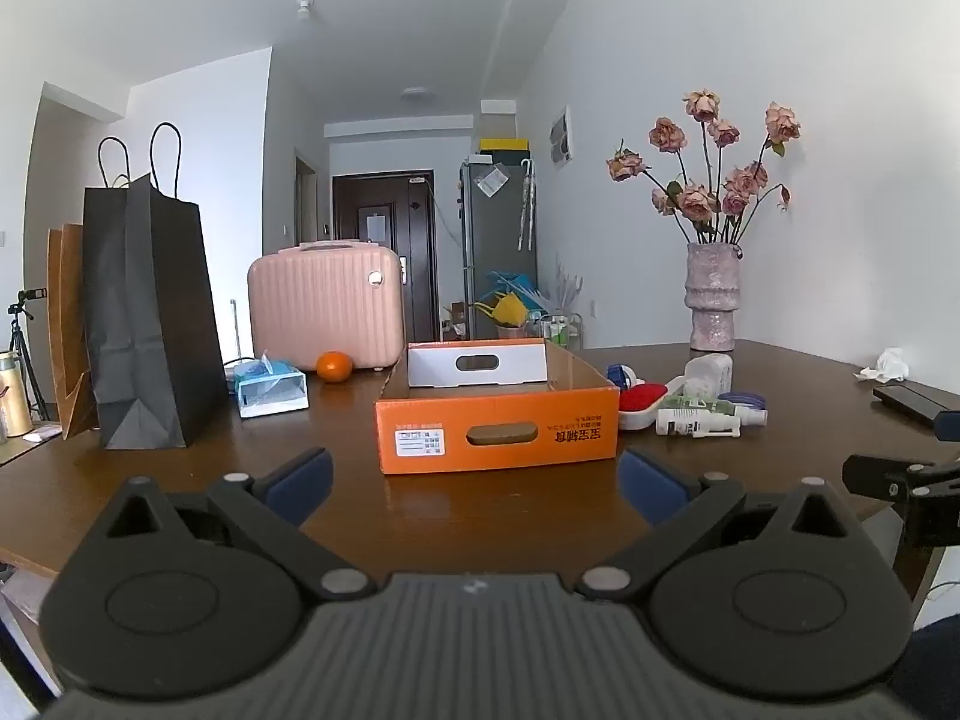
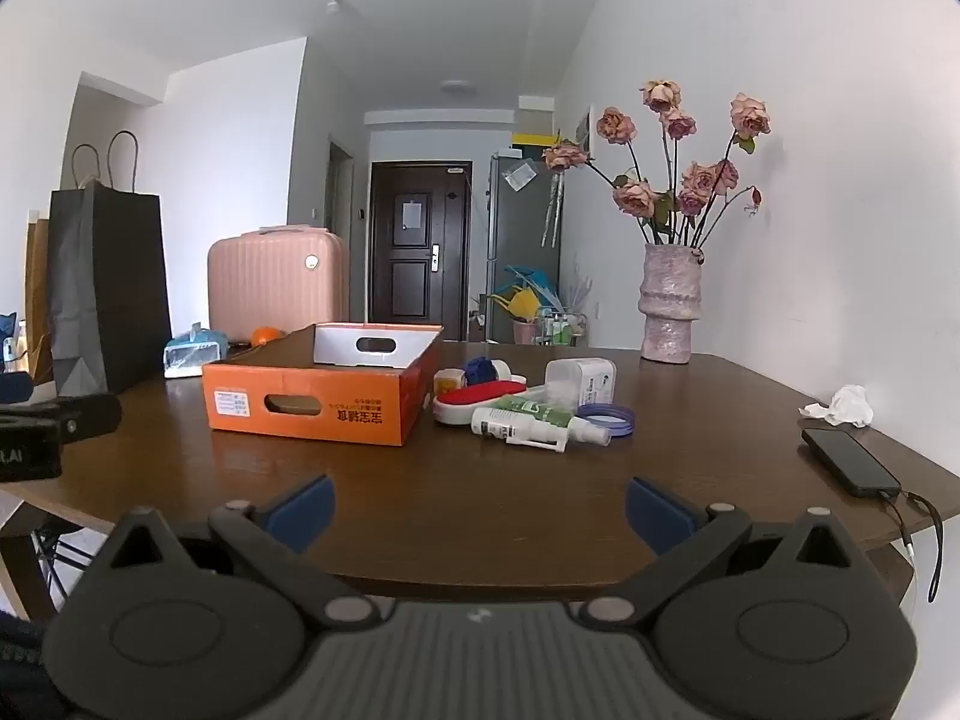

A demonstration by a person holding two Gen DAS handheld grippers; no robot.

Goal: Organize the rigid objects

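Observation:
An open orange cardboard box [image 1: 497, 432] [image 2: 309, 405] stands on the brown table, with nothing showing inside it. Right of it lies a cluster of small items: a white spray bottle [image 2: 528, 427] [image 1: 696, 421], a red and white brush-like piece [image 2: 480, 399] [image 1: 643, 399], a clear white box [image 2: 581, 383] [image 1: 708, 373], a blue ring [image 2: 607, 417] and a blue roll [image 2: 480, 369]. My left gripper [image 1: 474, 483] is open over the near table edge, facing the box. My right gripper [image 2: 479, 507] is open too, short of the cluster. Neither holds anything.
A black paper bag [image 1: 147, 324], a tissue pack [image 1: 270, 390], an orange fruit [image 1: 333, 367] and a pink case [image 1: 327, 306] stand at the back left. A vase of dried roses [image 2: 671, 306] is back right. A phone with cable [image 2: 851, 461] and crumpled tissue [image 2: 843, 407] lie right.

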